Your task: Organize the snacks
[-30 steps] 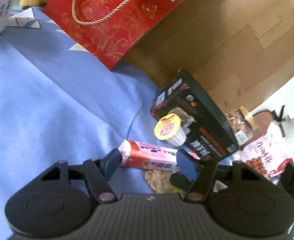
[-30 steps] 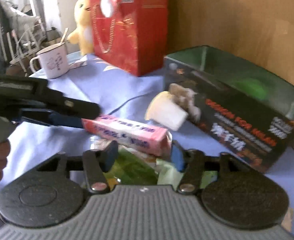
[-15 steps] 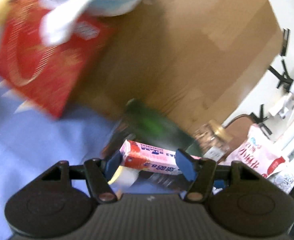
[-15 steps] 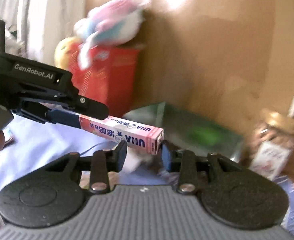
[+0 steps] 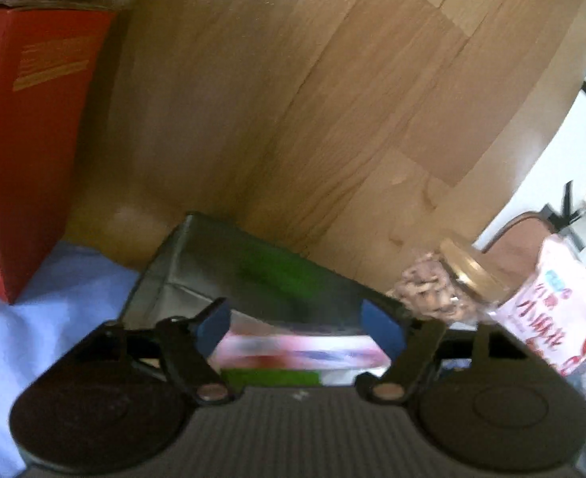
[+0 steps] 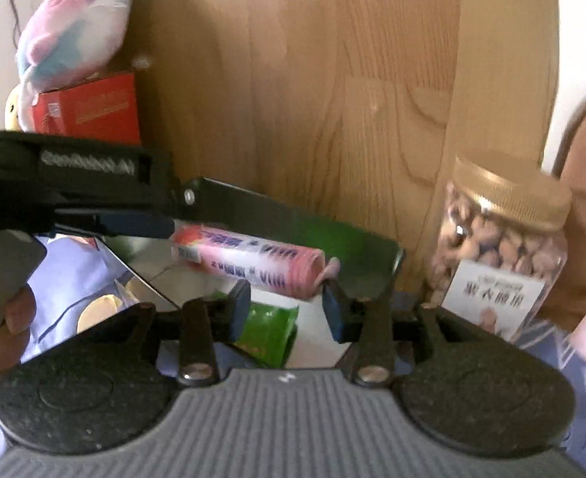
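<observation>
My left gripper [image 5: 299, 328] is shut on a long pink snack pack [image 5: 297, 352], held crosswise between its blue pads. In the right wrist view the left gripper [image 6: 149, 225] holds the pink pack [image 6: 253, 261] in the air over the open dark green box [image 6: 356, 255]. My right gripper [image 6: 287, 308] is open just below the pack's free end and holds nothing. A green snack packet [image 6: 269, 328] lies below the pack. The dark box also shows in the left wrist view [image 5: 253, 275].
A jar of nuts with a gold lid [image 6: 500, 247] stands right of the box, also in the left wrist view [image 5: 448, 290]. A pink-white snack bag [image 5: 560, 310] is at the far right. A red gift bag [image 5: 26, 127] stands left. A wooden panel [image 5: 333, 99] rises behind.
The left gripper lifted the pink pack off the blue cloth and carried it up over the dark box. The right gripper rose alongside and its jaws widened.
</observation>
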`<action>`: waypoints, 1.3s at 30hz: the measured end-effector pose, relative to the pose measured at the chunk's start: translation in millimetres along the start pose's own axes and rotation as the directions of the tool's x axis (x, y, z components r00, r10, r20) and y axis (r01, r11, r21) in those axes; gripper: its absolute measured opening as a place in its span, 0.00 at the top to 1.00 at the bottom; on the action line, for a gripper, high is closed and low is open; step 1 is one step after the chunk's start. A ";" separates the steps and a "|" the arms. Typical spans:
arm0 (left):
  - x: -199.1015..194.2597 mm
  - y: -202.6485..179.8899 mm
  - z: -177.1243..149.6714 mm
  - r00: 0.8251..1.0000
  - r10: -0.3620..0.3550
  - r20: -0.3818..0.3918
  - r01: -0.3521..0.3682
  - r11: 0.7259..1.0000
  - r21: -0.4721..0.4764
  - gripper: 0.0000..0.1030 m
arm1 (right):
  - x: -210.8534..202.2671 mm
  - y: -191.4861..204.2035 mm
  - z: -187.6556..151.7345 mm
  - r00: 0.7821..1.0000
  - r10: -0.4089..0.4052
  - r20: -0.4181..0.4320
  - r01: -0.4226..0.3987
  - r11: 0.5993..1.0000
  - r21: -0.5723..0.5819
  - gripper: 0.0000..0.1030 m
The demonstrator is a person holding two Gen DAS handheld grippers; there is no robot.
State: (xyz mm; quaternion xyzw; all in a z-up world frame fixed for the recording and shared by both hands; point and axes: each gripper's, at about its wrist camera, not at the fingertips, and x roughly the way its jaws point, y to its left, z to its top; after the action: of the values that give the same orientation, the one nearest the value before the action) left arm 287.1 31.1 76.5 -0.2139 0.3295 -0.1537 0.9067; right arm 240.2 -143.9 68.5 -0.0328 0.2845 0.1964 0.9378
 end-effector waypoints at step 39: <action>-35.6 -50.8 -117.9 0.948 -0.203 -0.245 0.193 0.979 -0.064 0.29 | -107.3 -106.6 -171.4 0.887 0.422 0.191 -0.380 0.427 0.820 0.80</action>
State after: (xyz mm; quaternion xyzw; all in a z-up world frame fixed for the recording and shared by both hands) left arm 175.8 -31.5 38.7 -0.2424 0.4209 -0.2630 0.8336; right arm 110.6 -309.3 -21.5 0.4853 0.3627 0.2511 0.7549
